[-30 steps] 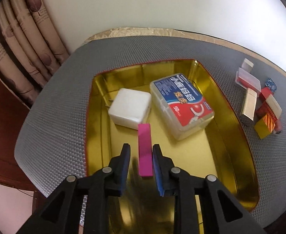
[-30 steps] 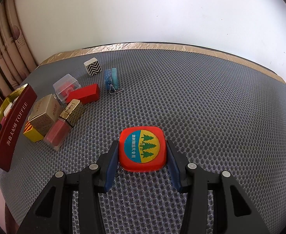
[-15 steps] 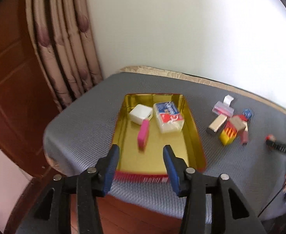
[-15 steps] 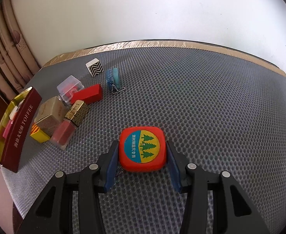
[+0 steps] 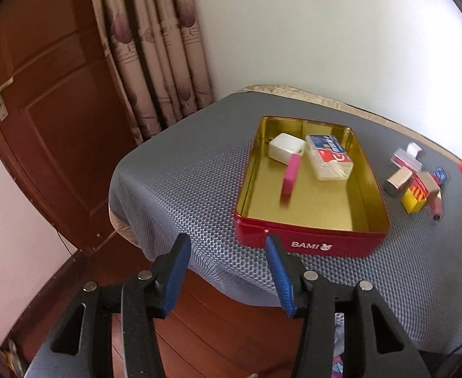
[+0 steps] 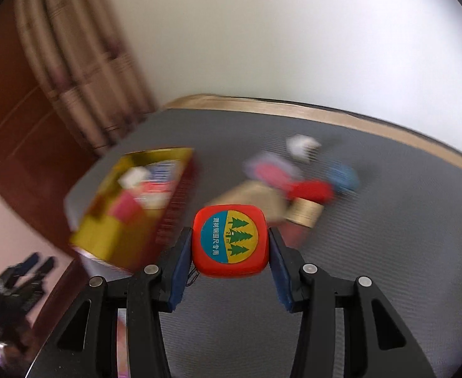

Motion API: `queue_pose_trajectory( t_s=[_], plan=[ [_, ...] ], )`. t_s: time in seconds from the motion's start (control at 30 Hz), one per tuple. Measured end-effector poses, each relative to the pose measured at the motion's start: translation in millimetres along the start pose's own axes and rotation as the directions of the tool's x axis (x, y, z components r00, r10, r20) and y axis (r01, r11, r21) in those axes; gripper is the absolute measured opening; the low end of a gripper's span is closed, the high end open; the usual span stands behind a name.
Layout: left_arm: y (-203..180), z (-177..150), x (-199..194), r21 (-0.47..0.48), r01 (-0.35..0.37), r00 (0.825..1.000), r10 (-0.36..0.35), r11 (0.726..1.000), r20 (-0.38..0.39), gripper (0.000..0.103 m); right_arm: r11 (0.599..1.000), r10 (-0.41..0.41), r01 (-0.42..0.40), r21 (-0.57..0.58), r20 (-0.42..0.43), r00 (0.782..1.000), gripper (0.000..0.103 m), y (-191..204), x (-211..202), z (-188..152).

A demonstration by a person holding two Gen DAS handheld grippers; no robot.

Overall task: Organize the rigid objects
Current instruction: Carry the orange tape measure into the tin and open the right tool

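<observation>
Left tongs (image 5: 228, 253): released, empty, off the desk's near edge. Right tongs (image 6: 229, 245): clenched on the orange tape measure (image 6: 230, 240), held above the desk (image 5: 180, 173). The red tin (image 5: 309, 239) contains a floss-pick box (image 5: 328, 157), white box (image 5: 286, 148) and pink block (image 5: 290, 179). Several small boxes (image 5: 415, 186) near the right edge remain unsorted.

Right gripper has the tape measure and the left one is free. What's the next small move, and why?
Probably carry the orange tape measure, clamped in the right gripper, over the red tin and lower it onto the bare gold floor nearest the camera. The left gripper hangs open off the table's edge, out of the way.
</observation>
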State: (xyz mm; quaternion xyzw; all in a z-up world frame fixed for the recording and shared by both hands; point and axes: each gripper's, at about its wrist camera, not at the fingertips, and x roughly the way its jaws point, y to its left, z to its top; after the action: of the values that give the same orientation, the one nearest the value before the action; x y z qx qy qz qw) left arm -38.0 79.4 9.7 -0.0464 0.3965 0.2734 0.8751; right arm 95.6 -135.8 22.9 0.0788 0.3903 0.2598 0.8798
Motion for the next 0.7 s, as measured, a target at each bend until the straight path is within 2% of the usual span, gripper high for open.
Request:
queue_pose_trajectory(
  t_s=[0.17, 0.27, 0.37, 0.5, 0.7],
  plan=[
    [6.8, 1.1, 6.6, -0.021, 0.029, 0.999, -0.029, 0.999, -0.031, 0.050, 0.986, 0.100, -0.110, -0.123, -0.081, 0.992, 0.044, 84.8, 43.2, 21.8],
    [7.3, 2.3, 5.9, -0.015, 0.024, 0.999, -0.024, 1.000, -0.022, 0.050, 0.978, 0.107, -0.130, -0.166, -0.138, 0.985, 0.044, 117.3, 73.9, 23.1],
    [8.3, 3.4, 5.5, -0.016, 0.030, 0.999, -0.030, 0.999, -0.013, 0.050, 0.975, 0.089, -0.124, -0.184, -0.189, 0.978, 0.044, 134.8, 102.7, 22.6],
    [8.0, 3.4, 10.9, -0.014, 0.048, 0.998, -0.049, 0.999, -0.041, 0.050, 0.976, 0.076, -0.125, -0.177, -0.258, 0.963, 0.044, 145.3, 135.2, 21.2],
    [7.2, 2.5, 17.7, -0.017, 0.065, 0.996, -0.066, 0.998, -0.068, 0.050, 0.977, 0.054, -0.114, -0.183, -0.302, 0.952, 0.044, 150.4, 169.8, 16.6]
  ],
)
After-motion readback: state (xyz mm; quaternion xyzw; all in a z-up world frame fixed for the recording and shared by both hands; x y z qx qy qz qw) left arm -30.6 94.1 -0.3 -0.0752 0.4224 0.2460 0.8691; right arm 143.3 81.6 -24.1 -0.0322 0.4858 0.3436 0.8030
